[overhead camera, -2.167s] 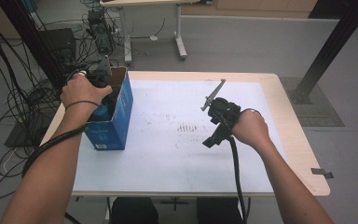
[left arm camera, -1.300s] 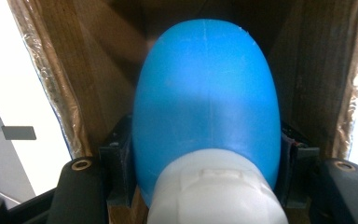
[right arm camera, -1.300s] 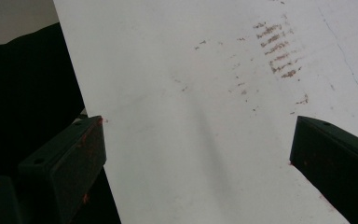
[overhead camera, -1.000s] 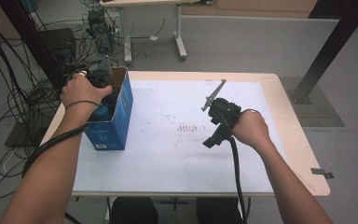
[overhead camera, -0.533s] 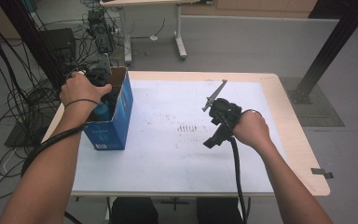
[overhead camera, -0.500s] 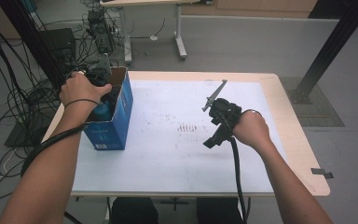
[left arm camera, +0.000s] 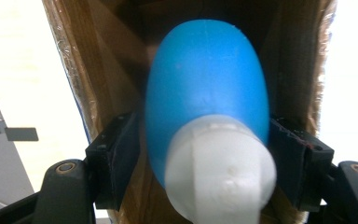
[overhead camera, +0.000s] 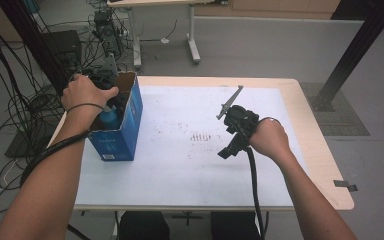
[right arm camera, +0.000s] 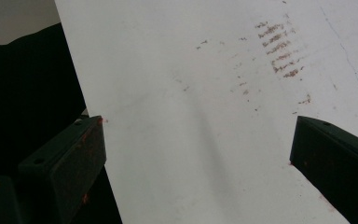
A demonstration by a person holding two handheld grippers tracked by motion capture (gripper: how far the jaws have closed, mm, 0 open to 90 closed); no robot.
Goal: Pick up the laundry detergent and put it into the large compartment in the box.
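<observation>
The left gripper (left arm camera: 200, 154) is reaching down into the blue cardboard box (overhead camera: 122, 127), and its jaws have just been opening around the blue bottle (left arm camera: 205, 88), probably to leave it standing inside. The right gripper (right arm camera: 196, 154) is waiting wide open and empty above the white table (overhead camera: 180, 165), out of the way.

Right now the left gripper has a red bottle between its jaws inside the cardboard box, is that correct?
Not quite: the bottle is blue with a white cap, not red. The left gripper view shows it between the jaws of the left gripper, inside the cardboard box.
</observation>
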